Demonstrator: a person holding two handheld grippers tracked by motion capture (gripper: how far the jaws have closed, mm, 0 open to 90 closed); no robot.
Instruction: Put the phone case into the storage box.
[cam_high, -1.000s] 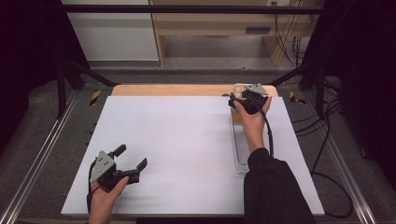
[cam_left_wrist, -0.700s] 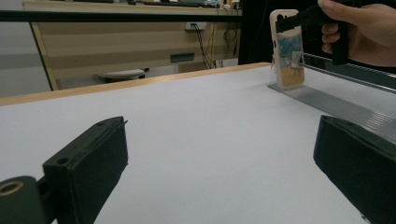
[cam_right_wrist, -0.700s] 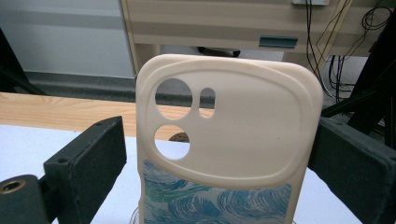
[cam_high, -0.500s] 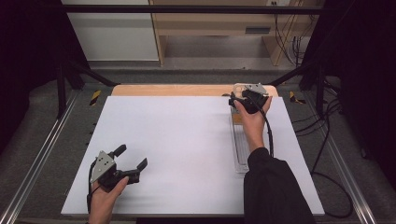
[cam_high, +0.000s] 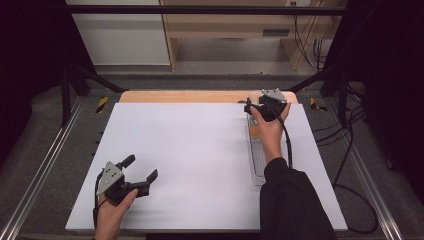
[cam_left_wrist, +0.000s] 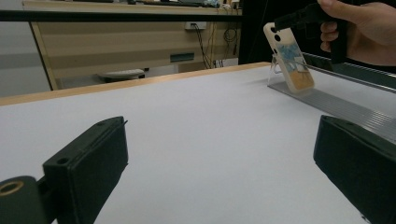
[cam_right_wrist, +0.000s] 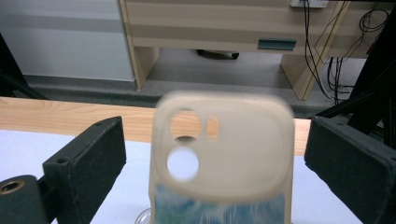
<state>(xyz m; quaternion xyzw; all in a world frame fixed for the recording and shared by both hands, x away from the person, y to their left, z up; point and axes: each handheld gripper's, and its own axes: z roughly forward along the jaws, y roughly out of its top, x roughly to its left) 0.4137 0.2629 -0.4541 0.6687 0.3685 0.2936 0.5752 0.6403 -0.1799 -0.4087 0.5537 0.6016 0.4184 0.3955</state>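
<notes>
Our right gripper (cam_right_wrist: 210, 154) is wide open, phone case (cam_right_wrist: 222, 163) between its jaws, not squeezed | case leans on clear stand (cam_left_wrist: 327, 100) at table's (cam_high: 200, 150) far right | our left gripper (cam_high: 137, 172) wide open, holding nothing, near corner

Left claw (cam_high: 141, 169): black body, two blocky black jaws, grey three-cornered plate on top, thin black cable trailing toward the near edge. A brass-coloured ring sits at the base of one jaw, and a small hole marks the jaw block. Left hand (cam_high: 111, 212) bare, no sleeve seen.

Right claw (cam_high: 248, 106): same black build, grey plate, black cable running back along a black long sleeve (cam_high: 292, 200).
</notes>
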